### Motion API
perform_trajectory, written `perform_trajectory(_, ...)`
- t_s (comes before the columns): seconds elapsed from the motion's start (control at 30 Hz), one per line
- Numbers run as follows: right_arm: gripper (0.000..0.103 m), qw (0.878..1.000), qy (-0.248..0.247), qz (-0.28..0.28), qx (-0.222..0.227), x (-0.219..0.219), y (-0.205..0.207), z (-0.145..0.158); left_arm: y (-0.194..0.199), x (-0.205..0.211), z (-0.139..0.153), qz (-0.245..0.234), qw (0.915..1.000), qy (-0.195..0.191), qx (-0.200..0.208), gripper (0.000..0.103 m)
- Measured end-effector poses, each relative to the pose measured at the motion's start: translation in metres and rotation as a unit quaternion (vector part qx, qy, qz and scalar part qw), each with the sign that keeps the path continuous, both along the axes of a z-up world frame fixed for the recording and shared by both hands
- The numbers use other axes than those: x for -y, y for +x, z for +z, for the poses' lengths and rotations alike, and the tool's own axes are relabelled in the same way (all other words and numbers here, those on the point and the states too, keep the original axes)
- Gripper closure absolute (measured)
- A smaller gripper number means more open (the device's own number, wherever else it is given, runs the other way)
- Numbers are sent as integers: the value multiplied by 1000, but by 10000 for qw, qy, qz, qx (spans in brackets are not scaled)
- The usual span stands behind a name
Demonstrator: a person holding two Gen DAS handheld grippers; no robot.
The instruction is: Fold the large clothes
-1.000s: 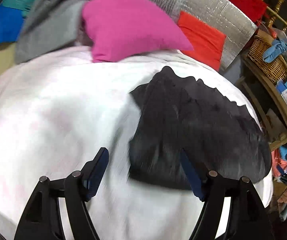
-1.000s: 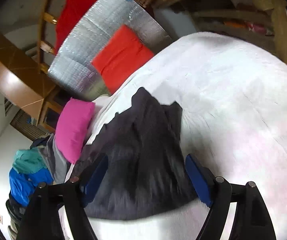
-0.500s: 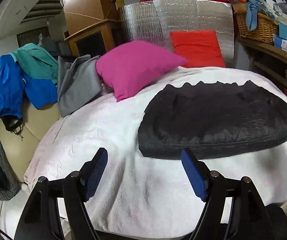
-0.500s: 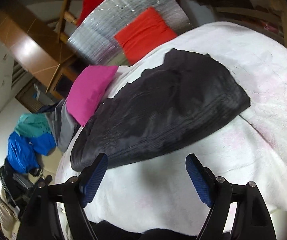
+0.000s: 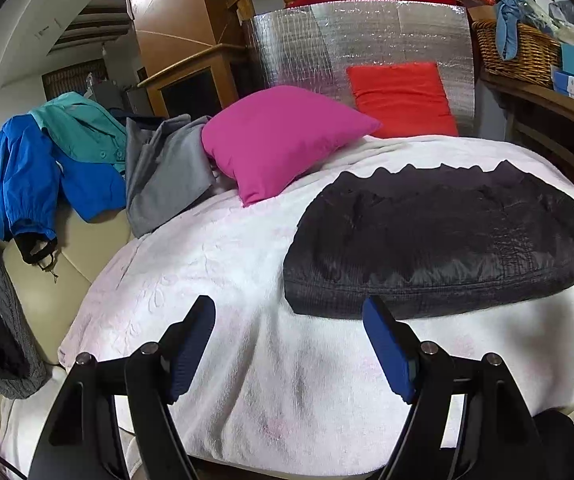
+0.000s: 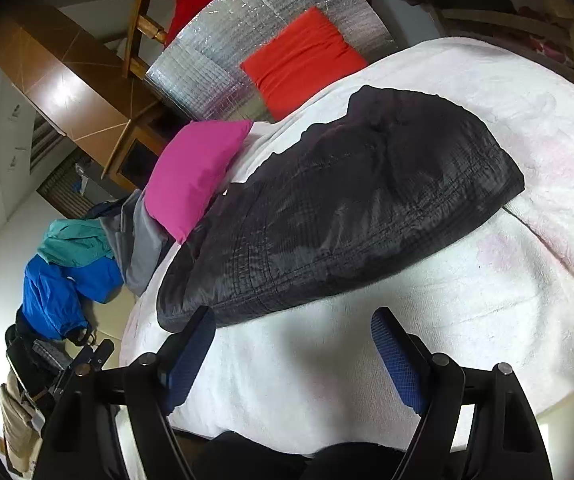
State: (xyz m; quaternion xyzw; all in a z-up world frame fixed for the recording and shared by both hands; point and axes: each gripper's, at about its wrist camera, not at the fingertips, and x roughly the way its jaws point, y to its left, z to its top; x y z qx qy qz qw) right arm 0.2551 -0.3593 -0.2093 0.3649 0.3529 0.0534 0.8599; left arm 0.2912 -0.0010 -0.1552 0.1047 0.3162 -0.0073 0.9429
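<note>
Both claws released, nothing gripped — left gripper [image 5: 289,344] and right gripper [image 6: 293,354] hover short of the folded black quilted jacket [image 5: 439,248] on the white blanket [image 5: 207,264] — best pinch near-edge corners evenly before folding again.

We have open white blanket [image 5: 215,280] between us and the black quilted garment [image 5: 439,240] — nothing lies on that near strip or on the left half. Farther off, the pink cushion [image 5: 283,140] and red cushion [image 5: 403,100] block the far edge, while the piled grey clothing [image 5: 167,176] and blue jacket [image 5: 27,176] crowd the far left — the wicker basket [image 5: 515,52] stands on the right.
</note>
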Motion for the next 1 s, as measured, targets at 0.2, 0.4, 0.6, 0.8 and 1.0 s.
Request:
perform_trajectory(0.2,20,10000,20,11,-26,-1,5,-4,7,1,-8,70,9999,66,-98,26)
perform_trajectory(0.4,20,9999,133,-6,-86,1,9,-10,14,1,-15,112,9996,90,-225,26)
perform_trajectory(0.6,20,9994,286,-148,-126,9,7,-14,16,3,-20,114,9993,127,-347,26)
perform_trajectory(0.8,20,9974,555,-426,-149,31,4,-21,36,-4,-35,-163,9930,-445,-1082,26)
perform_trajectory(1.0,20,9894,1099,-864,-394,69,17,-48,87,-31,-66,-195,9488,-2181,-2275,26)
